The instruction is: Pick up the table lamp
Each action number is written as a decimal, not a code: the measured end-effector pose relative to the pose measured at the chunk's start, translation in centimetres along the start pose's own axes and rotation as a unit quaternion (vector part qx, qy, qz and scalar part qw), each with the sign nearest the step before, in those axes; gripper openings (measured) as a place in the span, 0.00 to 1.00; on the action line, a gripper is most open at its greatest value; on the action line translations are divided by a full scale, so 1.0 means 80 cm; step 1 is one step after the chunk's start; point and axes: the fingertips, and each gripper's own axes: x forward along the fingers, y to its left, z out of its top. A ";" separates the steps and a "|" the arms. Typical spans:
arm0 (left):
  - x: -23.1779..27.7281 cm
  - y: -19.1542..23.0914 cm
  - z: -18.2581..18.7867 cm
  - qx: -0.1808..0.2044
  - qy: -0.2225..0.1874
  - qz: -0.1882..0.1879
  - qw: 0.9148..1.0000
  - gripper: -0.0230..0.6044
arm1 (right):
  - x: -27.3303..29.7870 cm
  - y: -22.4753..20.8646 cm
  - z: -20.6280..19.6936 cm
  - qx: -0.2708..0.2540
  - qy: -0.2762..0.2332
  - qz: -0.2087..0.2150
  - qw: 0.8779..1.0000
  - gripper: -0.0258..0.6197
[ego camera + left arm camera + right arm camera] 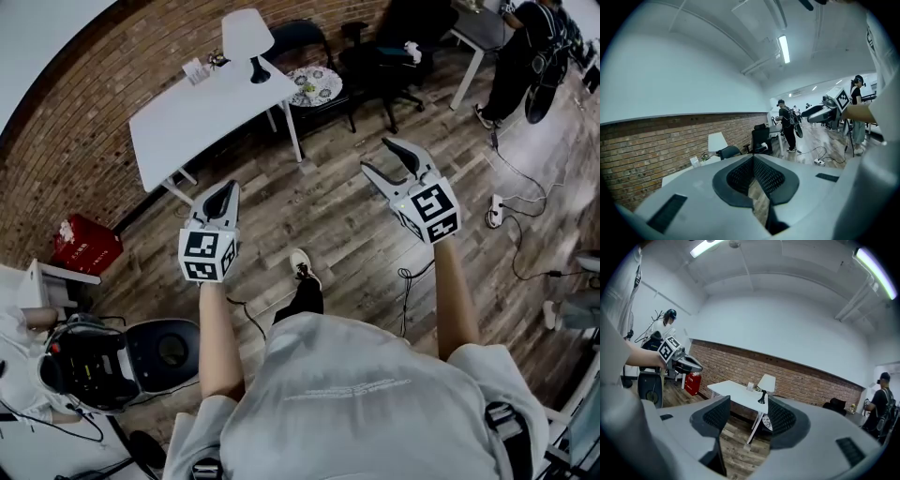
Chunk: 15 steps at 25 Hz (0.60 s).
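Note:
The table lamp [248, 37], with a white shade on a black stem and base, stands at the far right end of a white table [187, 117]. Both grippers hang in the air over the wood floor, well short of the table. My left gripper [223, 192] points at the table with its jaws together and nothing in them. My right gripper [378, 156] is open and empty. In the right gripper view the lamp [766, 383] shows far off, between the spread jaws of that gripper [747, 404]. The left gripper view shows the closed pads [753, 158] and the lamp [717, 140] in the distance.
A dark chair [305, 39] and a small round patterned table [317, 84] stand right of the white table. An office chair [394, 56] and a person [520, 52] are at the back right. A power strip [496, 211] and cables lie on the floor. A red box [84, 244] sits left.

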 end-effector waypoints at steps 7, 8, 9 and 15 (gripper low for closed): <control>0.102 0.095 -0.015 -0.010 0.005 -0.005 1.000 0.06 | 0.126 -0.057 0.004 0.019 0.020 -0.005 1.000 0.43; 0.115 0.111 -0.018 -0.011 0.006 -0.005 1.000 0.06 | 0.147 -0.063 0.006 0.024 0.021 -0.003 0.999 0.43; 0.126 0.127 -0.023 -0.013 0.009 -0.005 1.000 0.06 | 0.170 -0.068 0.008 0.028 0.023 -0.001 0.999 0.43; 0.184 0.231 -0.052 -0.039 0.028 0.007 0.999 0.06 | 0.301 -0.087 0.025 0.048 0.031 0.030 0.998 0.43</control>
